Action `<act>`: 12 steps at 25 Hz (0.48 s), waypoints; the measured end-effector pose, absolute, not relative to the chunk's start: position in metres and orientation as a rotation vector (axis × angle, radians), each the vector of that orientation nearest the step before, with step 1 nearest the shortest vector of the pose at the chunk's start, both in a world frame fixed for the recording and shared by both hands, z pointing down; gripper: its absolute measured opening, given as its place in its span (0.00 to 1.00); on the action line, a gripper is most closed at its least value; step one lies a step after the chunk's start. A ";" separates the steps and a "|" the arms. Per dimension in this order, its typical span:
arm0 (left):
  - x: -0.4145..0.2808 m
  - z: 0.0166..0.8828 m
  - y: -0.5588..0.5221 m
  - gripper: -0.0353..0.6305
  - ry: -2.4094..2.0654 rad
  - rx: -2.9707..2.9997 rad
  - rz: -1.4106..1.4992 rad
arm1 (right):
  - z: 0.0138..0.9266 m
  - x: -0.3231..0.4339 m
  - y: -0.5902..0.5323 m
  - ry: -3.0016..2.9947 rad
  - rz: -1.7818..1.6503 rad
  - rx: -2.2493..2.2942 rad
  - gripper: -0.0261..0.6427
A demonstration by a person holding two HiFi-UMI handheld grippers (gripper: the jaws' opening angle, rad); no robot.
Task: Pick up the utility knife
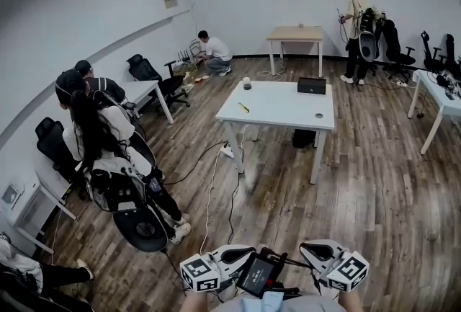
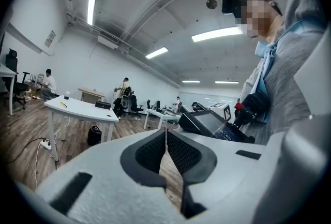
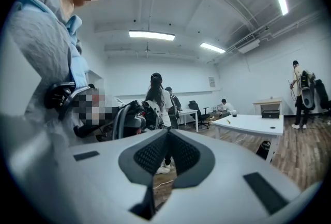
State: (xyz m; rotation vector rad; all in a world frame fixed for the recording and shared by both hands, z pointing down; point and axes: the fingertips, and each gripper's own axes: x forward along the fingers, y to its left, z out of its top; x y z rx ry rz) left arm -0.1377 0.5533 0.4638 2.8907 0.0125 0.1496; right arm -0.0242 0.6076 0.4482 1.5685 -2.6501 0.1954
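The utility knife (image 1: 244, 107) is a small yellow object lying near the left edge of the white table (image 1: 281, 105) in the middle of the room. It shows far off in the left gripper view (image 2: 63, 105) and the right gripper view (image 3: 228, 121). Both grippers are held close to my body at the bottom of the head view, well away from the table. My left gripper (image 1: 240, 254) (image 2: 165, 134) is shut with nothing between its pads. My right gripper (image 1: 315, 253) (image 3: 168, 132) is shut and empty too.
On the table stand a black box (image 1: 311, 85) and a small jar (image 1: 247, 83). A black bag (image 1: 303, 138) sits under it, and cables with a power strip (image 1: 227, 152) lie on the wooden floor. People (image 1: 101, 137) sit on chairs at the left; another stands at the back right (image 1: 358, 15).
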 end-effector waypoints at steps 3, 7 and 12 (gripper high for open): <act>-0.133 0.463 0.553 0.08 0.007 2.899 0.145 | 0.448 -0.021 0.608 -2.651 0.191 1.575 0.08; -0.135 0.460 0.549 0.08 -0.008 2.906 0.117 | 0.448 -0.020 0.607 -2.649 0.198 1.592 0.08; -0.140 0.463 0.550 0.08 0.009 2.913 0.149 | 0.452 -0.026 0.606 -2.632 0.194 1.584 0.08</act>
